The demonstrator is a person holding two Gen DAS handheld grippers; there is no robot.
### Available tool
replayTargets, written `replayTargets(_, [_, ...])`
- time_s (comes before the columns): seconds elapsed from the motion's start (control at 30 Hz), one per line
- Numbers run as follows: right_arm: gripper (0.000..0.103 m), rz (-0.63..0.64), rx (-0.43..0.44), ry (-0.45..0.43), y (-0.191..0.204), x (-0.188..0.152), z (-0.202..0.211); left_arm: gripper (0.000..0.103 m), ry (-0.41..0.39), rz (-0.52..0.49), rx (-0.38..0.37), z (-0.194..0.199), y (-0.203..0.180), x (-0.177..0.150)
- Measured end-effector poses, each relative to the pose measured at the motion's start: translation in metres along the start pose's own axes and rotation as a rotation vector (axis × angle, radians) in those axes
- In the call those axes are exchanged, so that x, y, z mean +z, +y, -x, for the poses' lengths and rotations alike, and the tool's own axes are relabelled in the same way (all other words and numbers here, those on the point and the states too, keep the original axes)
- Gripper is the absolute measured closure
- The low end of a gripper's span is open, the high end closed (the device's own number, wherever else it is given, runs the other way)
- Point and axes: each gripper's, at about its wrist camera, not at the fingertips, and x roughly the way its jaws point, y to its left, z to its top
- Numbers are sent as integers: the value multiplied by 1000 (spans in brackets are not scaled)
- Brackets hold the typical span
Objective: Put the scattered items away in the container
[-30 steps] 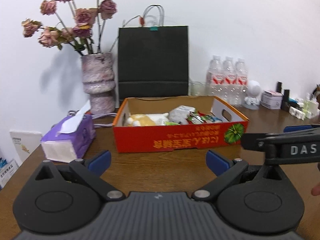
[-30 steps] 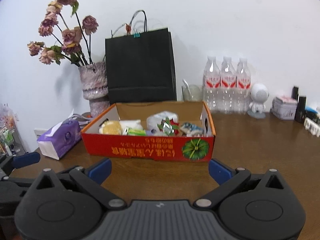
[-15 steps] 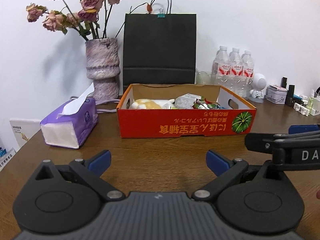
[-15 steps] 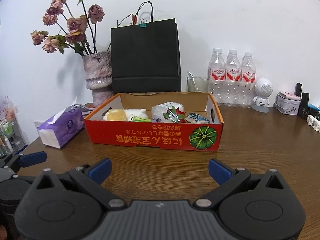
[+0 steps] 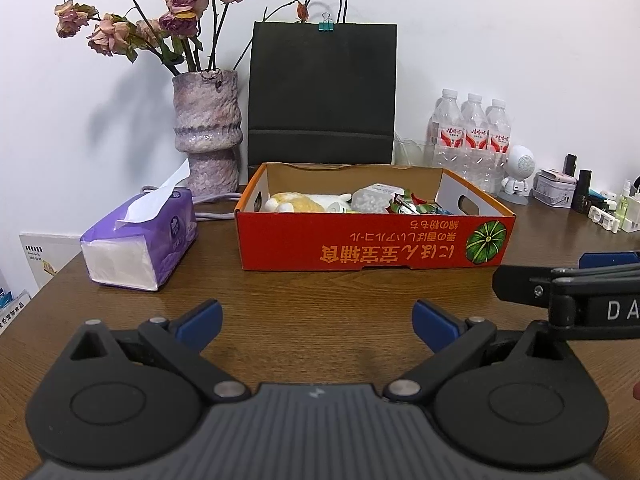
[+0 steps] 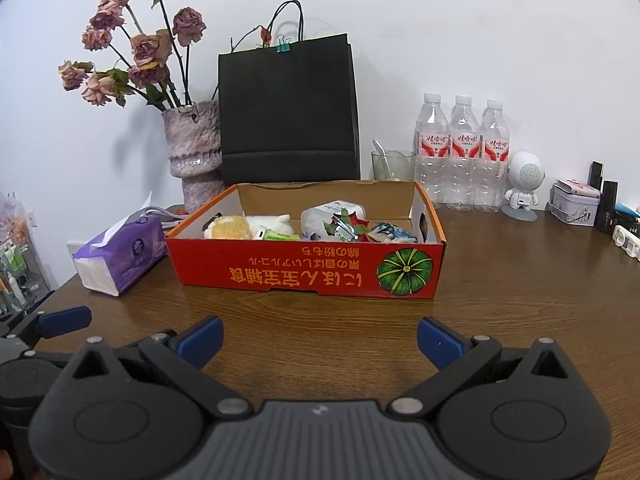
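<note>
Left wrist view is showing my left gripper (image 5: 316, 324) hovering low over the wooden table (image 5: 320, 292), its blue-tipped fingers (image 5: 200, 320) spread wide and holding nothing. Ahead and to the left of it a purple tissue pack (image 5: 140, 244) is lying; straight ahead the red cardboard box (image 5: 372, 244) is sitting, shallow and open-topped, with orange print upside down and a green pumpkin picture on its near wall. Inside it a yellow-and-white plush toy (image 5: 296, 202), a white packet (image 5: 370, 200) and crinkled red-green wrappers (image 5: 412, 205) are resting. To the right my right gripper (image 6: 320, 340) is waiting beside the left one, fingers likewise parted and empty, the box just ahead of it too.
</note>
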Motion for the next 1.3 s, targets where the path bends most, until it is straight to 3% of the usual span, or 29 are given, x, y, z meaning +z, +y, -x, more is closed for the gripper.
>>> replayTargets(1.3, [0, 12, 5, -5, 2, -1, 1, 0, 1, -9, -17, 1, -2, -2])
